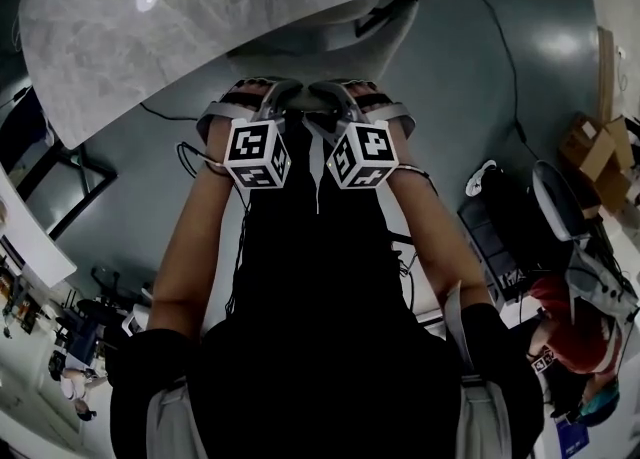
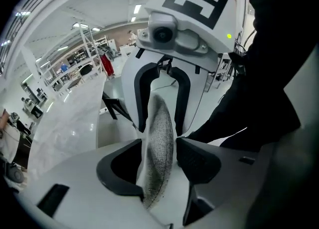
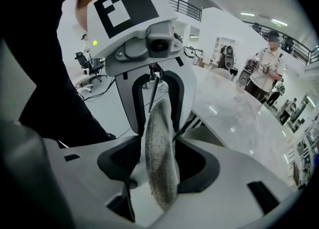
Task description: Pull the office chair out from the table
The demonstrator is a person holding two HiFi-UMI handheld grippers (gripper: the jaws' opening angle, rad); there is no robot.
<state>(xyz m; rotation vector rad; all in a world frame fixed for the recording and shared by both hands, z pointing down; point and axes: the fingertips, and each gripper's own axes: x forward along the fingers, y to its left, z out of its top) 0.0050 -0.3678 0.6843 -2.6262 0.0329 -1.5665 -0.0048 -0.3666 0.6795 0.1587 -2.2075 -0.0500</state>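
Two forearms (image 1: 190, 247) stretched forward side by side, wrists close; both tools pitched steeply down, tips angled toward each other; left hand-held gripper (image 2: 158, 167) has jaws spread wide, grey fabric chair edge (image 2: 160, 133) loose between them, not clamped; right hand-held gripper (image 3: 160, 167) likewise wide open astride same edge, no squeeze; one office chair (image 1: 335, 27) tucked under far counter (image 1: 200, 17), just beyond gripper tips; count: two grippers, left marker cube (image 1: 258, 153) plus right marker cube (image 1: 362, 154), one chair, one counter
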